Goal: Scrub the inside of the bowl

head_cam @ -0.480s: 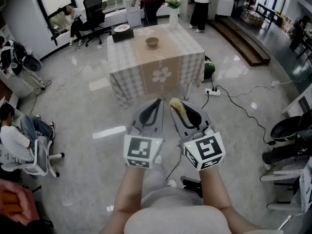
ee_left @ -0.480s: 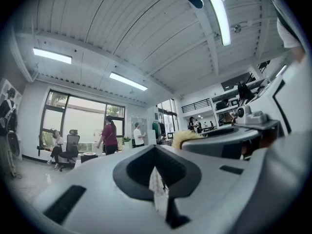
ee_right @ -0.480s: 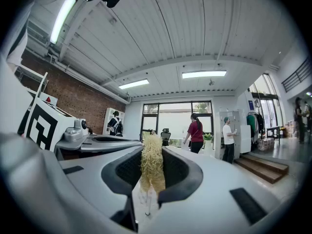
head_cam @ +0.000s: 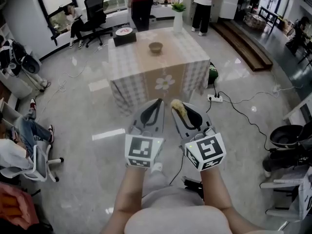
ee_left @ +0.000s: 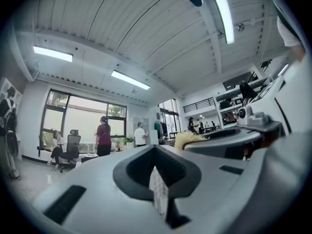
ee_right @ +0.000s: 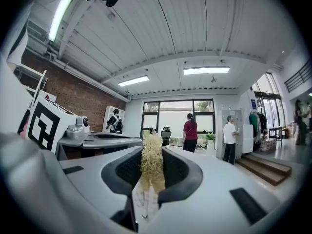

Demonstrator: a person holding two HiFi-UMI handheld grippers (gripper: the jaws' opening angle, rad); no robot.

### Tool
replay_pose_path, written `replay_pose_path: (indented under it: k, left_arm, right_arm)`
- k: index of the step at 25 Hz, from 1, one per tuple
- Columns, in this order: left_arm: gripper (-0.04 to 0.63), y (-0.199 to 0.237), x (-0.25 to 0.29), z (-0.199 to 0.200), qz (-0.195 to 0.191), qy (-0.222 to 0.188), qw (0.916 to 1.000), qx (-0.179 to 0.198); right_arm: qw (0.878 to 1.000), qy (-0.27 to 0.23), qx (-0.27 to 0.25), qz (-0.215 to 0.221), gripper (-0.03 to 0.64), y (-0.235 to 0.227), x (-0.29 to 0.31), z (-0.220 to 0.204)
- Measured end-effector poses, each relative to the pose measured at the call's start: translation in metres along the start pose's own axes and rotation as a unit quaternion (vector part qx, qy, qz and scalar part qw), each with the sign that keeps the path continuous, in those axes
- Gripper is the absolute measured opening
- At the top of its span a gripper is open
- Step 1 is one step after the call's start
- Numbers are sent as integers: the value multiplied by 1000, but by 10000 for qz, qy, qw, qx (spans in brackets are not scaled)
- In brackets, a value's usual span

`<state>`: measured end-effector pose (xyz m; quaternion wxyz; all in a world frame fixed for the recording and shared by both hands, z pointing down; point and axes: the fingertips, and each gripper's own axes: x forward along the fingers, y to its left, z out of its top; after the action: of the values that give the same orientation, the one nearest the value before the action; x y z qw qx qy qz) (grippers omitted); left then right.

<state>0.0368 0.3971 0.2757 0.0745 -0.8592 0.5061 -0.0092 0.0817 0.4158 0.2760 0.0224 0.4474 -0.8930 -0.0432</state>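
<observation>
Head view alone shows bowl (head_cam: 155, 47).

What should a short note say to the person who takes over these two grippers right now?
Left gripper: shut, empty, held level.
Right gripper: shut on the scrubber, held level.
Bowl: upright on the table, well ahead across the floor; neither gripper is near it.
Done: the scrubber is in hand.
To do: walk to the table, probably steady the bowl with the left gripper, then scrub its inside.
</observation>
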Motion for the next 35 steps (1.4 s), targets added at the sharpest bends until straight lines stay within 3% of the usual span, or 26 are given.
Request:
replay_pose_path:
  k: [10, 17, 23, 35]
  left_arm:
    - [9, 63, 52, -9, -5, 1, 9999, -116]
    - [9, 95, 82, -13, -264, 23, 9996, -65]
    - [9, 115, 93, -25, -366, 72, 9993, -92]
    - [9, 142, 125, -32, -254, 56, 9995, -188]
  right_arm:
    - [9999, 93, 73, 123, 94, -19, 73, 0]
    - [9997, 171, 153, -41, 94, -30, 124, -1]
    - [9994, 179, 226, -209, 95, -36, 153, -3]
    - [9995, 314, 19, -29, 95, -52, 184, -9]
